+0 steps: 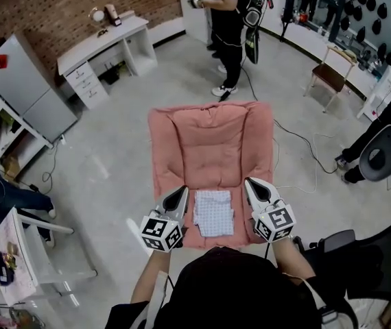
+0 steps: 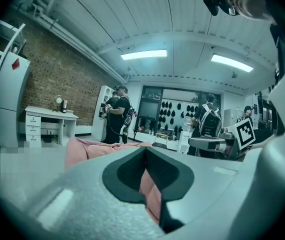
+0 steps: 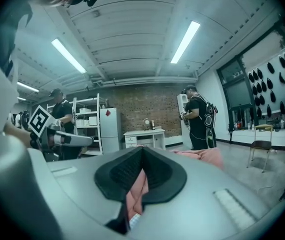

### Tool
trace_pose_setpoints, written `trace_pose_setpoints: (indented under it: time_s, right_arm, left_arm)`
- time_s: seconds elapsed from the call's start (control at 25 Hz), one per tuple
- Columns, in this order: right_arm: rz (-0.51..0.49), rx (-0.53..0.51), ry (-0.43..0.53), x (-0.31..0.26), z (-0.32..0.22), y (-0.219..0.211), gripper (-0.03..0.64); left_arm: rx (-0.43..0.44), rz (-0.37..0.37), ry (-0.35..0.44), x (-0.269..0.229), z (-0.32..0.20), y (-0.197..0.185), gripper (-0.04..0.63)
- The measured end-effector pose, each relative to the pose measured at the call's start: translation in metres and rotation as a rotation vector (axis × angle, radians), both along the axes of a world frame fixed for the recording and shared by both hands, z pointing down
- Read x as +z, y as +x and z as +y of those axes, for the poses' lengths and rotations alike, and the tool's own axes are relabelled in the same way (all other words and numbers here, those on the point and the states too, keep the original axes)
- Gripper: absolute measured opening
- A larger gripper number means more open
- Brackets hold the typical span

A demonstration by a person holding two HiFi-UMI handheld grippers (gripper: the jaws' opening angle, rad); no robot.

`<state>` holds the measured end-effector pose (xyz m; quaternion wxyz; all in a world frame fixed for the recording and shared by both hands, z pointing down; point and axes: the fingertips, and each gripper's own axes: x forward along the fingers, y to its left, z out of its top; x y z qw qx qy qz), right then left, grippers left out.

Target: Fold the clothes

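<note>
We hold both tools out in front of us, pointing toward 12 o'clock and close to level, their tips leaning slightly toward each other. The left tool (image 1: 181, 192) sits at 9 o'clock of the folded cloth (image 1: 214, 212), and the right tool (image 1: 251, 183) sits at 3 o'clock of it. Neither one touches the cloth.

Our forearms reach forward from the bottom of the head view, the left forearm (image 1: 147, 285) and the right forearm (image 1: 297, 258) roughly parallel. The marker cubes cover most of our hands.

In the left gripper view the left tool (image 2: 145, 152) has its jaws pressed together with nothing between them. Only the pink cushion (image 2: 90, 149) shows past the dark pads. The right gripper view shows the same for the right tool (image 3: 142, 150): jaws together, empty, with pink padding visible in the narrow slit below.

The cloth is white with a fine pattern and folded into a small neat rectangle. It lies flat at the 6 o'clock end of the pink cushion (image 1: 212, 132), which is spread on the floor (image 1: 113, 177).

A person in black (image 1: 231, 26) stands at 12 o'clock beyond the cushion. A white desk (image 1: 106, 41) stands at about 11 o'clock.
</note>
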<state>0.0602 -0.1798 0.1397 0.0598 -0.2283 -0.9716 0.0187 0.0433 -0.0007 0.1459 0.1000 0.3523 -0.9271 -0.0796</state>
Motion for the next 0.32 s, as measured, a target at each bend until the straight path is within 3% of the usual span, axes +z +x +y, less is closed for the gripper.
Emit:
trace_pose_setpoints:
  time_s: [0.32]
  right_arm:
    - [0.000, 0.013, 0.010, -0.0001, -0.0085, 0.0016, 0.005]
  left_arm:
    - [0.019, 0.000, -0.011, 0.0014, -0.0076, -0.0014, 0.006]
